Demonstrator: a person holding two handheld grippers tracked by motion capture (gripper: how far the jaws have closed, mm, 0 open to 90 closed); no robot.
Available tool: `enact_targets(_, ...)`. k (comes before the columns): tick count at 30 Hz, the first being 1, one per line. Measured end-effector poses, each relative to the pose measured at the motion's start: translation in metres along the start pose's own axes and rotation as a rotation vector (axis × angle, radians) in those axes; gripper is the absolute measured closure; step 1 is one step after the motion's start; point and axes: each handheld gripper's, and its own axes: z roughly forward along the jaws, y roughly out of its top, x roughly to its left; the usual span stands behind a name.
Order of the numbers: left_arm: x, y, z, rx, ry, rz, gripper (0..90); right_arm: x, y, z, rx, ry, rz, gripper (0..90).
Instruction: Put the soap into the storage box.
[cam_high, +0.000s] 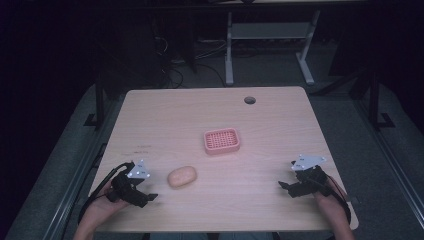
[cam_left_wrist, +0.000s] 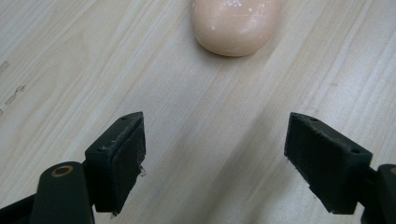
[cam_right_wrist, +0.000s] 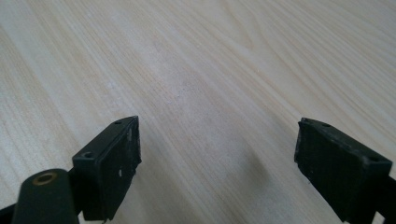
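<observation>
Peach oval soap (cam_high: 181, 176), smooth; left gripper (cam_high: 150, 196) agape nearby.

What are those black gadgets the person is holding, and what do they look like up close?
Each is a hand-held gripper. The left hand-held gripper and right hand-held gripper are black, each topped by a grey three-cornered plate, with a black cable trailing from the left one. Each has two blocky black jaws with scuffed flat pads and a brass-coloured ring at the hinge.
</observation>
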Motion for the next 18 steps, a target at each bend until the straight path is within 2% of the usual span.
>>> enact_targets(11,-0.003,0.006,0.003,0.005,-0.010,0.008,20.3,0.001,0.000,0.000,0.005,0.000,-0.002,13.9)
enact_targets(15,-0.003,0.009,0.006,0.027,-0.013,0.020,20.3,0.001,0.000,0.000,0.001,0.001,-0.002,14.0)
enact_targets(18,-0.003,0.011,0.007,0.026,-0.016,0.016,20.2,0.001,0.000,0.000,-0.002,0.003,0.001,14.0)
